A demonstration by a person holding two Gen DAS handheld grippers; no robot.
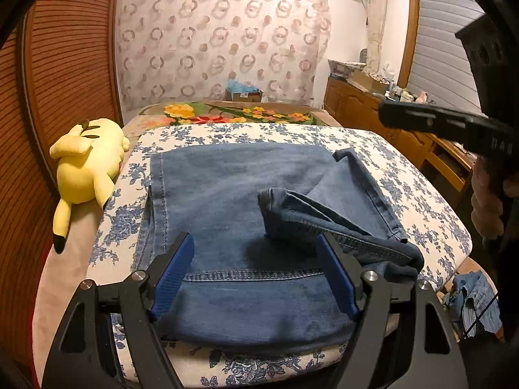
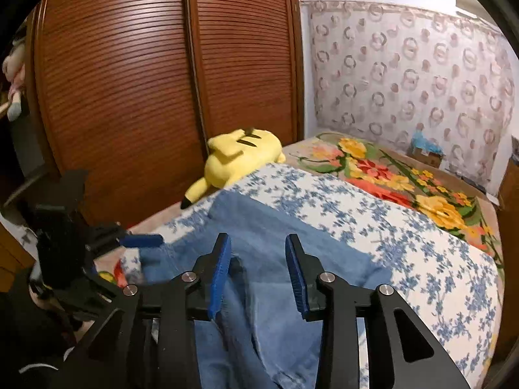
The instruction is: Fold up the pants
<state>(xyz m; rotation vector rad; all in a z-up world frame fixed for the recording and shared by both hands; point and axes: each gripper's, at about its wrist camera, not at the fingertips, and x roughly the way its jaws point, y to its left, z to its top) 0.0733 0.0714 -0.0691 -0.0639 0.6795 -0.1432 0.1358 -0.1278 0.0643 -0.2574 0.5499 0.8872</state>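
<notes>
- The bed, with its blue-flowered white cover, fills the middle of both views; a second blanket with yellow and red flowers lies at its far end, below the patterned curtain.
- A slatted wooden wardrobe takes up the left side of both frames.
- The pants, blue denim, lie on the flowered cover in the centre of the left wrist view. They look already folded at least once into a broad rectangle, but one leg end lies loose and rumpled across the right half, its hem curled upward.
- A yellow plush toy lies at the left edge of the bed, apart from the denim.
- The left tool sits at the bottom centre of its view, over the near edge of the denim, its blue pads wide apart and pressing on nothing.
- The right tool hangs over the same cloth at the bottom centre of its view, its pads partly apart with denim showing behind the gap; nothing seems pinched.
- Judged from this, the step in hand is the pause between folds: both tools free, the loose leg not yet squared.
- The next move likely calls for taking hold of that curled hem and the edge near it, drawing the leg flat and straight over the stack, then folding the whole lot across again.
</notes>
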